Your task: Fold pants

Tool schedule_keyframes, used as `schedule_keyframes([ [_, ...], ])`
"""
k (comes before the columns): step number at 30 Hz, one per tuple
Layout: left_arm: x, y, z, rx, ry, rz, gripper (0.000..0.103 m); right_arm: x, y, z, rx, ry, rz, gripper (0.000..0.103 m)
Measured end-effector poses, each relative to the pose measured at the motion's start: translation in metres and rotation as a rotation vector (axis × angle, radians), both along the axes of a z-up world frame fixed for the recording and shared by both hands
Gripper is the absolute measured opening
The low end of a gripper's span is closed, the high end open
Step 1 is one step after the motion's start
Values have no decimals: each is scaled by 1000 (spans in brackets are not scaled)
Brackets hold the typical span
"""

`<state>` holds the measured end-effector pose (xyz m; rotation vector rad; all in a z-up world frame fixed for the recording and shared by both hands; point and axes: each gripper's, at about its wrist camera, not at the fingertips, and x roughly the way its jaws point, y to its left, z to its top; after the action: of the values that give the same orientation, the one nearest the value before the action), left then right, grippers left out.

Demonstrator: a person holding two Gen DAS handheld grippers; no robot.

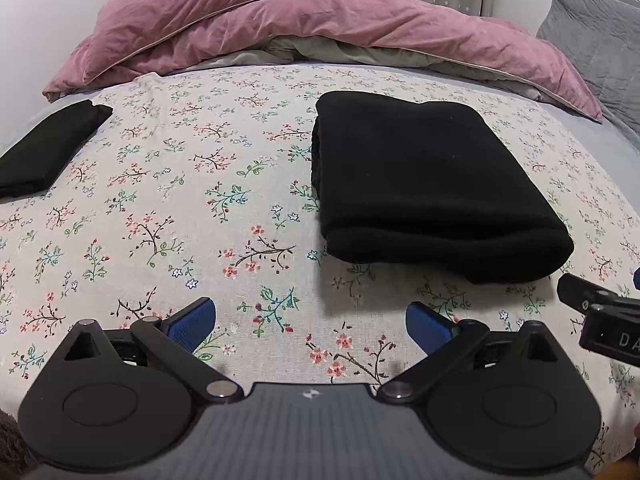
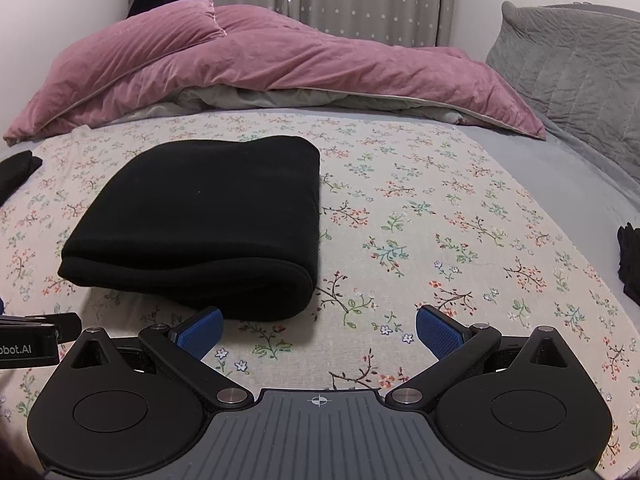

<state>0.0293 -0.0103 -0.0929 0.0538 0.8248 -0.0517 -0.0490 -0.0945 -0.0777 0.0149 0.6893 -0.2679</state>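
Both spread wide, empty: left gripper (image 1: 311, 326), right gripper (image 2: 319, 332). Folded black pants (image 2: 208, 216) ahead-left of right. "obot.AI" readable on left's body.

Both tongs, left (image 1: 311, 322) and right (image 2: 319, 330): black linkage arms, silver pivot screws, blue ribbed pads (image 1: 192, 326), grey ribbed body, round black side discs.

The bed holds 1 big folded black pants (image 1: 432, 184) at 1 o'clock, 1 small black folded cloth (image 1: 44, 148) at 10 o'clock, 1 pink blanket (image 1: 280, 20), 1 grey pillow (image 2: 576, 76), and 2 grippers: left gripper (image 1: 311, 322), right gripper (image 2: 319, 330).
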Motion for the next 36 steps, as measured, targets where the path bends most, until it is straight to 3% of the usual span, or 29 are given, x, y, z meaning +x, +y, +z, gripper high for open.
schedule_keyframes([
  [36, -1, 0, -2, 3, 5, -13, 103, -1, -2, -3, 1, 14, -18, 103],
])
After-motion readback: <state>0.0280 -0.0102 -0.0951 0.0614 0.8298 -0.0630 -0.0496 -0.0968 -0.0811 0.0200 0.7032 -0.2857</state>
